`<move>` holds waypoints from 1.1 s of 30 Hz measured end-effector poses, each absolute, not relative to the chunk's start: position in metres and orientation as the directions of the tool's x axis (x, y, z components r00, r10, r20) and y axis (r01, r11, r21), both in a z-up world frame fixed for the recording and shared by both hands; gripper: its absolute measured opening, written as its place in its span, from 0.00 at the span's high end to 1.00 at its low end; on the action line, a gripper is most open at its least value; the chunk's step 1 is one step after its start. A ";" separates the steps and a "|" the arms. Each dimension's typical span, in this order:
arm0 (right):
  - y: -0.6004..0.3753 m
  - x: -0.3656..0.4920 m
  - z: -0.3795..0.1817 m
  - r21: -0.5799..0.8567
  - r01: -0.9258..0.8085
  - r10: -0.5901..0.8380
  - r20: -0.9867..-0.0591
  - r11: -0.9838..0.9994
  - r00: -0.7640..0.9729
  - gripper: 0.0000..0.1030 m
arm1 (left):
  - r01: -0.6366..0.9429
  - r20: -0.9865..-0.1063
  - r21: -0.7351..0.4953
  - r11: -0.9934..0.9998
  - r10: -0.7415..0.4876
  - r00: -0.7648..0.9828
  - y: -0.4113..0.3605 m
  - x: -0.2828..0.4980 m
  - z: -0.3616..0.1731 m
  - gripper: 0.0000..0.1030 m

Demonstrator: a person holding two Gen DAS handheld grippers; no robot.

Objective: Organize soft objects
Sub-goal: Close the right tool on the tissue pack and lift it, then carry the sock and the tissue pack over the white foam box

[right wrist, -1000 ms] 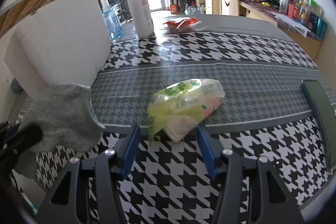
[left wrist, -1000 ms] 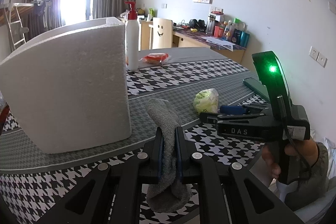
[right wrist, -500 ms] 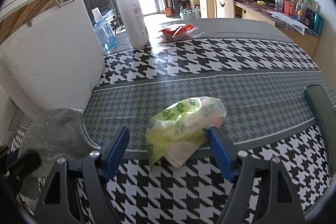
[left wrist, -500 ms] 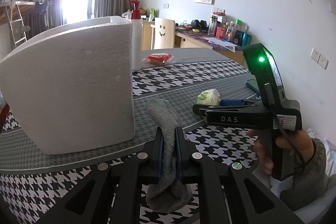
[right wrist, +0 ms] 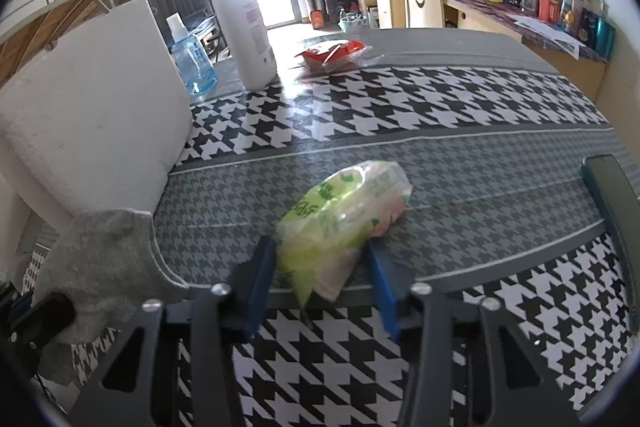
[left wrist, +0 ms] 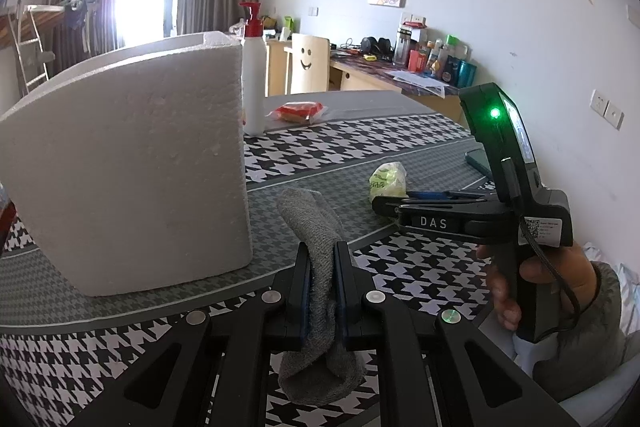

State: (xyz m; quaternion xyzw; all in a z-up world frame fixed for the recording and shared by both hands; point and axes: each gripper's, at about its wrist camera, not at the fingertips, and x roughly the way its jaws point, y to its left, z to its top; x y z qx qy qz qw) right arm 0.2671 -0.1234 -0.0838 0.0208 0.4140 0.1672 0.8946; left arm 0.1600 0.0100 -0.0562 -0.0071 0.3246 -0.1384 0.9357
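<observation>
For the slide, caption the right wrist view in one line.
Right gripper closing around a green tissue pack on the houndstooth tablecloth, grey sock held at left.

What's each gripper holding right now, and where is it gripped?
The left gripper is shut on the grey sock, pinched across its middle. The right gripper straddles the near end of the green tissue pack, jaws narrowed but not visibly clamped.

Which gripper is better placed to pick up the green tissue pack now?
The right gripper. Its open jaws already sit on both sides of the tissue pack. The left gripper is occupied, shut on the grey sock.
</observation>
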 end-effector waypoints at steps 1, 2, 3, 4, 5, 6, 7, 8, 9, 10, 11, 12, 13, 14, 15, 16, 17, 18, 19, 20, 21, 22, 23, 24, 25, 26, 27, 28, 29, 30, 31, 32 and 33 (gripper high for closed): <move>-0.124 0.266 -0.084 0.179 -0.284 0.320 -0.733 0.942 0.600 0.56 | 0.255 -0.604 -0.101 0.962 -0.263 0.752 0.009 0.159 -0.055 0.89; -0.124 0.266 -0.083 0.181 -0.286 0.323 -0.732 0.941 0.600 0.57 | 0.257 -0.602 -0.099 0.961 -0.263 0.754 0.009 0.158 -0.055 0.89; -0.125 0.264 -0.082 0.182 -0.289 0.326 -0.728 0.940 0.603 0.57 | 0.258 -0.599 -0.099 0.961 -0.264 0.755 0.009 0.156 -0.054 0.89; -0.126 0.262 -0.081 0.183 -0.291 0.329 -0.725 0.939 0.605 0.57 | 0.259 -0.596 -0.098 0.961 -0.265 0.758 0.009 0.155 -0.053 0.89; -0.127 0.261 -0.079 0.185 -0.293 0.332 -0.721 0.938 0.608 0.58 | 0.259 -0.593 -0.096 0.961 -0.265 0.760 0.009 0.154 -0.052 0.89; -0.127 0.259 -0.077 0.185 -0.296 0.335 -0.717 0.937 0.612 0.58 | 0.261 -0.590 -0.095 0.961 -0.265 0.763 0.009 0.152 -0.050 0.89; -0.128 0.256 -0.074 0.182 -0.300 0.336 -0.710 0.937 0.618 0.58 | 0.263 -0.585 -0.092 0.960 -0.266 0.766 0.009 0.150 -0.048 0.89; -0.128 0.254 -0.073 0.181 -0.301 0.337 -0.707 0.936 0.622 0.58 | 0.264 -0.583 -0.091 0.960 -0.266 0.768 0.009 0.149 -0.047 0.89; -0.129 0.252 -0.070 0.180 -0.304 0.339 -0.703 0.935 0.626 0.58 | 0.266 -0.579 -0.089 0.960 -0.267 0.770 0.009 0.148 -0.045 0.89; -0.130 0.248 -0.067 0.179 -0.309 0.343 -0.694 0.934 0.633 0.58 | 0.268 -0.576 -0.089 0.959 -0.270 0.772 0.009 0.147 -0.044 0.89; -0.130 0.247 -0.065 0.179 -0.311 0.344 -0.690 0.933 0.636 0.58 | 0.269 -0.572 -0.090 0.959 -0.271 0.774 0.009 0.146 -0.042 0.89; -0.131 0.245 -0.062 0.180 -0.312 0.346 -0.685 0.933 0.641 0.58 | 0.270 -0.569 -0.088 0.959 -0.271 0.777 0.008 0.145 -0.040 0.89; -0.132 0.242 -0.060 0.181 -0.315 0.350 -0.679 0.932 0.646 0.61 | 0.271 -0.564 -0.085 0.959 -0.271 0.780 0.009 0.143 -0.039 0.89; -0.133 0.240 -0.058 0.183 -0.318 0.354 -0.674 0.930 0.648 0.63 | 0.273 -0.562 -0.084 0.958 -0.272 0.781 0.009 0.142 -0.037 0.89; -0.133 0.240 -0.057 0.182 -0.320 0.355 -0.671 0.930 0.651 0.63 | 0.275 -0.560 -0.082 0.958 -0.272 0.783 0.009 0.141 -0.036 0.89; -0.134 0.238 -0.056 0.180 -0.321 0.355 -0.668 0.930 0.654 0.64 | 0.275 -0.556 -0.080 0.958 -0.271 0.785 0.009 0.139 -0.035 0.89; -0.134 0.237 -0.055 0.182 -0.324 0.359 -0.666 0.928 0.654 0.66 | 0.275 -0.553 -0.077 0.958 -0.270 0.788 0.009 0.137 -0.034 0.89; -0.134 0.236 -0.055 0.184 -0.327 0.362 -0.665 0.927 0.653 0.67 | 0.276 -0.549 -0.075 0.958 -0.271 0.791 0.010 0.136 -0.032 0.89; -0.134 0.235 -0.055 0.183 -0.329 0.363 -0.664 0.926 0.654 0.67 | 0.276 -0.547 -0.075 0.958 -0.271 0.792 0.010 0.134 -0.031 0.89; -0.134 0.234 -0.054 0.181 -0.330 0.363 -0.664 0.926 0.654 0.68 | 0.276 -0.544 -0.074 0.958 -0.271 0.794 0.010 0.132 -0.031 0.89; -0.134 0.233 -0.054 0.182 -0.332 0.365 -0.662 0.926 0.655 0.68 | 0.277 -0.542 -0.073 0.958 -0.271 0.795 0.011 0.130 -0.030 0.89; -0.134 0.231 -0.053 0.182 -0.336 0.368 -0.658 0.924 0.656 0.68 | 0.277 -0.541 -0.073 0.958 -0.272 0.796 0.011 0.129 -0.030 0.89; -0.134 0.230 -0.052 0.182 -0.338 0.369 -0.657 0.924 0.657 0.69 | 0.277 -0.539 -0.073 0.958 -0.272 0.797 0.010 0.129 -0.029 0.89; -0.134 0.228 -0.050 0.181 -0.340 0.371 -0.652 0.923 0.661 0.69 | 0.278 -0.536 -0.073 0.958 -0.273 0.799 0.010 0.128 -0.028 0.89; -0.135 0.226 -0.048 0.180 -0.341 0.372 -0.648 0.923 0.665 0.69 | 0.279 -0.531 -0.071 0.958 -0.273 0.802 0.010 0.126 -0.026 0.89; -0.135 0.224 -0.047 0.180 -0.341 0.373 -0.643 0.923 0.669 0.69 | 0.280 -0.527 -0.069 0.958 -0.273 0.805 0.010 0.126 -0.025 0.89; -0.136 0.222 -0.045 0.179 -0.341 0.373 -0.638 0.923 0.674 0.69 | 0.280 -0.523 -0.067 0.958 -0.273 0.807 0.009 0.125 -0.024 0.89; -0.136 0.219 -0.042 0.178 -0.342 0.374 -0.631 0.923 0.680 0.69 | 0.281 -0.519 -0.065 0.957 -0.273 0.810 0.009 0.124 -0.022 0.89; -0.136 0.217 -0.040 0.177 -0.342 0.374 -0.627 0.923 0.683 0.69 | 0.283 -0.514 -0.064 0.957 -0.274 0.813 0.009 0.123 -0.021 0.89; -0.137 0.216 -0.038 0.176 -0.344 0.375 -0.622 0.922 0.688 0.69 | 0.283 -0.511 -0.062 0.957 -0.274 0.815 0.009 0.122 -0.019 0.89; -0.137 0.213 -0.035 0.174 -0.347 0.377 -0.615 0.922 0.693 0.69 | 0.285 -0.508 -0.061 0.957 -0.275 0.816 0.009 0.121 -0.018 0.89; -0.137 0.212 -0.033 0.173 -0.348 0.378 -0.610 0.921 0.697 0.69 | 0.287 -0.505 -0.060 0.956 -0.277 0.818 0.010 0.119 -0.017 0.89; -0.138 0.210 -0.031 0.172 -0.350 0.379 -0.605 0.921 0.701 0.69 | 0.288 -0.502 -0.059 0.956 -0.278 0.819 0.009 0.118 -0.017 0.89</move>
